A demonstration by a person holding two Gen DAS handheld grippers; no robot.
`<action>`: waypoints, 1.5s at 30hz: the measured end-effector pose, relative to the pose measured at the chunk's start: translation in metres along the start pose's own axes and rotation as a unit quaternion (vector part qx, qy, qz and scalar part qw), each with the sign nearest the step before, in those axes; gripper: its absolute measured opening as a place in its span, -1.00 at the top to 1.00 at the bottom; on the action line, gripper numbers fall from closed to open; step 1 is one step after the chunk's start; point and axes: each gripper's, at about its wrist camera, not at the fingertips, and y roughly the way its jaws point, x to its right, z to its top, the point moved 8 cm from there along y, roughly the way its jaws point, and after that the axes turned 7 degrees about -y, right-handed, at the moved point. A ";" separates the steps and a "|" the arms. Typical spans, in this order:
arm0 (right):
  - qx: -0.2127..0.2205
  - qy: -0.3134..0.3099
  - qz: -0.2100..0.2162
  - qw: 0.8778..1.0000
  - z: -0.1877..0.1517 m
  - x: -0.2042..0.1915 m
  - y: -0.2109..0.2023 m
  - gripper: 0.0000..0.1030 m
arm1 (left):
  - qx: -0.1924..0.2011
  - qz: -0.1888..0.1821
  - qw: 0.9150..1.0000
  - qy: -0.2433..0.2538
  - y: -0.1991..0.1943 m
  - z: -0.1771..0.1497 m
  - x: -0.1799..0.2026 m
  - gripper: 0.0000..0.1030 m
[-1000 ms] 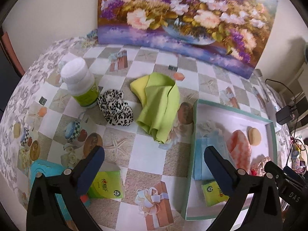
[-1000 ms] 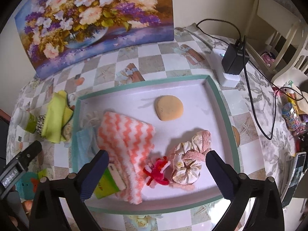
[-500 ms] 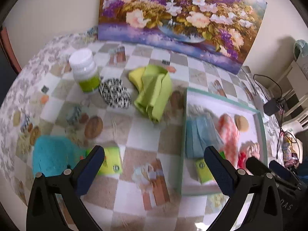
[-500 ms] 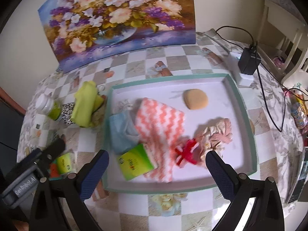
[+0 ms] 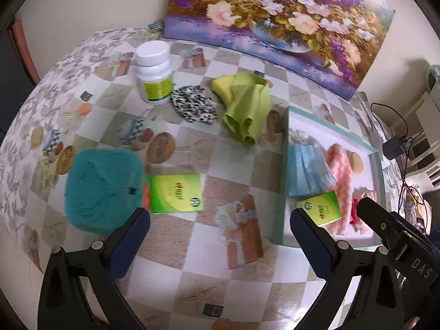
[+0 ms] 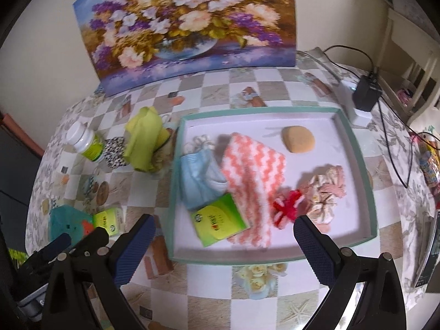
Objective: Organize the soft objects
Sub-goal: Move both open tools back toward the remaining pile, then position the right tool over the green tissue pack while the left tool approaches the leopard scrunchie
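Observation:
A green-rimmed tray (image 6: 354,148) (image 5: 283,165) holds a blue face mask (image 6: 198,176), a coral zigzag cloth (image 6: 255,170), a green tissue pack (image 6: 217,222), a red bow (image 6: 287,209), a pink scrunchie (image 6: 327,189) and a tan sponge (image 6: 298,139). On the table lie a lime cloth (image 5: 244,107), a leopard scrunchie (image 5: 194,104), a teal cloth (image 5: 101,184) and a second tissue pack (image 5: 176,192). My left gripper (image 5: 220,239) is open and empty above the table. My right gripper (image 6: 222,247) is open and empty above the tray's near edge.
A white pill bottle (image 5: 154,71) stands at the back left. A flower painting (image 5: 275,19) leans on the wall. A black charger with cables (image 6: 367,93) sits right of the tray. The table's near edge is close below both grippers.
Both grippers have drawn back and risen, so more of the table and tray shows. The teal cloth and table tissue pack have come fully into the left view. Nothing was picked up.

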 end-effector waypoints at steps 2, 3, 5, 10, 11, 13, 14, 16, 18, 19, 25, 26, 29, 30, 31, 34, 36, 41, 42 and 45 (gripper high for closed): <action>-0.001 -0.003 0.010 1.000 -0.001 -0.005 0.001 -0.98 | 0.001 -0.009 1.000 -0.006 -0.002 0.004 -0.005 -0.96; -0.001 -0.004 0.013 1.000 -0.001 -0.007 0.002 -0.98 | 0.001 -0.014 1.000 -0.009 -0.003 0.006 -0.007 -0.95; -0.003 -0.009 0.014 1.000 -0.001 -0.010 0.003 -0.98 | 0.005 -0.015 1.000 -0.014 -0.007 0.013 -0.014 -0.93; 0.001 -0.015 0.023 1.000 0.003 -0.016 0.003 -0.97 | 0.017 -0.025 0.999 -0.030 -0.017 0.033 -0.028 -0.86; 0.001 -0.021 0.027 0.999 0.004 -0.020 0.004 -0.97 | 0.018 -0.025 0.999 -0.032 -0.018 0.037 -0.031 -0.86; -0.002 -0.031 0.034 0.999 0.006 -0.029 0.007 -0.97 | 0.020 -0.025 0.999 -0.037 -0.020 0.045 -0.038 -0.86; -0.004 -0.035 0.039 0.999 0.007 -0.033 0.009 -0.97 | 0.019 -0.024 0.999 -0.037 -0.021 0.048 -0.041 -0.85; -0.009 -0.040 0.052 0.998 0.008 -0.044 0.015 -0.97 | 0.014 -0.018 0.999 -0.032 -0.019 0.054 -0.049 -0.86; -0.016 -0.047 0.066 0.997 0.009 -0.055 0.021 -0.97 | 0.008 -0.007 1.000 -0.022 -0.015 0.060 -0.056 -0.86; -0.020 -0.052 0.073 0.996 0.010 -0.063 0.026 -0.97 | 0.004 -0.002 1.000 -0.018 -0.013 0.062 -0.061 -0.85; -0.047 -0.073 0.115 0.990 0.004 -0.102 0.051 -0.97 | -0.018 0.009 1.000 -0.016 -0.001 0.078 -0.091 -0.85; -0.051 -0.077 0.118 0.989 0.003 -0.107 0.054 -0.97 | -0.021 0.010 1.000 -0.017 0.001 0.080 -0.096 -0.85; -0.068 -0.092 0.126 0.985 -0.005 -0.124 0.069 -0.97 | -0.031 0.016 0.999 -0.021 0.009 0.082 -0.110 -0.85; -0.074 -0.097 0.129 0.984 -0.008 -0.130 0.073 -0.97 | -0.033 0.018 0.999 -0.023 0.012 0.082 -0.114 -0.85; -0.081 -0.102 0.133 0.983 -0.011 -0.136 0.079 -0.97 | -0.037 0.018 0.999 -0.026 0.016 0.082 -0.119 -0.85; -0.095 -0.107 0.144 0.979 -0.017 -0.148 0.091 -0.97 | -0.047 0.015 0.998 -0.034 0.025 0.081 -0.130 -0.85; -0.101 -0.111 0.150 0.977 -0.019 -0.155 0.097 -0.97 | -0.051 0.013 0.998 -0.038 0.030 0.080 -0.135 -0.85; -0.117 -0.133 0.149 0.973 -0.027 -0.171 0.112 -0.97 | -0.063 0.006 0.997 -0.052 0.042 0.080 -0.148 -0.85; -0.119 -0.135 0.152 0.972 -0.028 -0.173 0.114 -0.97 | -0.063 0.005 0.996 -0.054 0.043 0.081 -0.151 -0.85; -0.124 -0.141 0.145 0.971 -0.031 -0.177 0.122 -0.97 | -0.065 0.003 0.996 -0.061 0.046 0.081 -0.157 -0.85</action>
